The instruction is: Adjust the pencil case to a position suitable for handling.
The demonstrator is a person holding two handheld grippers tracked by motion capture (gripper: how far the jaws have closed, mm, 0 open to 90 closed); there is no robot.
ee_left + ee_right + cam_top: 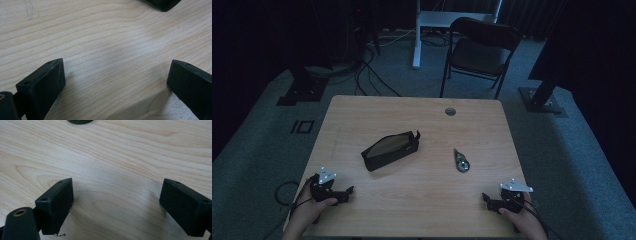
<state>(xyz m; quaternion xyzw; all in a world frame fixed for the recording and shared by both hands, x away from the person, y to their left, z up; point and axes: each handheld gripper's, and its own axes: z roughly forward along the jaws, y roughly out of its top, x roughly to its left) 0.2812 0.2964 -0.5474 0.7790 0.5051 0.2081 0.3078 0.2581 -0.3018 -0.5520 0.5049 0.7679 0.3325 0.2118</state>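
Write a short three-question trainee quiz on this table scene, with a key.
1. True or false: the left gripper holds the pouch.
2. Which lies nearer the right gripper: A) the pouch, B) the small tool?
3. How do the right gripper's jaws stand?

Key:
1. False; it rests near the table's front edge, jaws apart over bare wood.
2. B.
3. Wide apart, nothing between them.
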